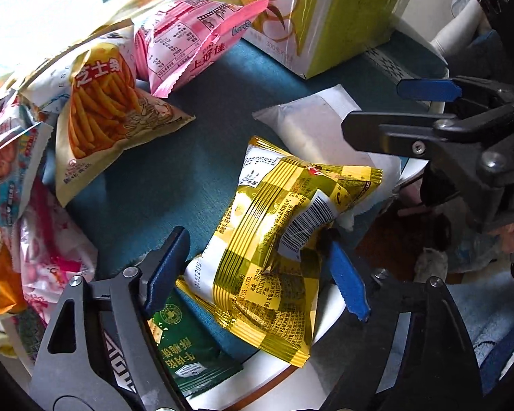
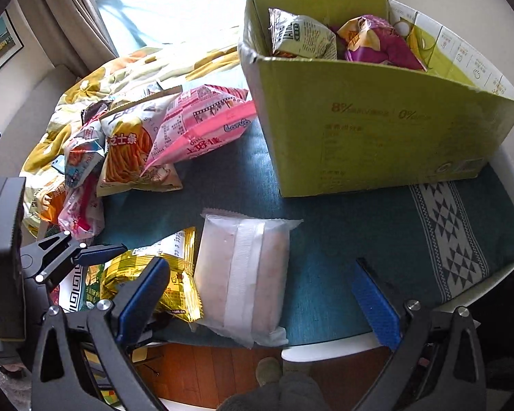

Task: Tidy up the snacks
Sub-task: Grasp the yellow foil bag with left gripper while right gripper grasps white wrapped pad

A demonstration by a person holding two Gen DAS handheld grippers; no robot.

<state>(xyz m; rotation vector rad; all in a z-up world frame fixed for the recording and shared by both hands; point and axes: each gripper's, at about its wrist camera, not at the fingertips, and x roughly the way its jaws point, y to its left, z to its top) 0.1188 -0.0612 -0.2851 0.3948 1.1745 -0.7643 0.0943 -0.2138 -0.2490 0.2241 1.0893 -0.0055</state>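
Observation:
A gold-and-yellow snack bag (image 1: 277, 257) lies on the teal table mat (image 1: 174, 178), between the open fingers of my left gripper (image 1: 257, 267); neither pad clearly touches it. It also shows in the right wrist view (image 2: 161, 274). A white frosted packet (image 2: 246, 274) lies beside it, between the open fingers of my right gripper (image 2: 260, 294), which hovers above the table's front edge. A green cardboard box (image 2: 377, 130) at the back holds two snack bags (image 2: 342, 41). A pile of loose snacks, a fries bag (image 1: 102, 116) and a pink bag (image 1: 185, 41), lies at the left.
A green packet (image 1: 188, 349) lies under the left gripper's left finger. The right gripper (image 1: 411, 109) shows in the left wrist view at the right. A yellow floral blanket (image 2: 96, 78) lies behind the pile. The white table rim (image 2: 510, 178) curves around the right side.

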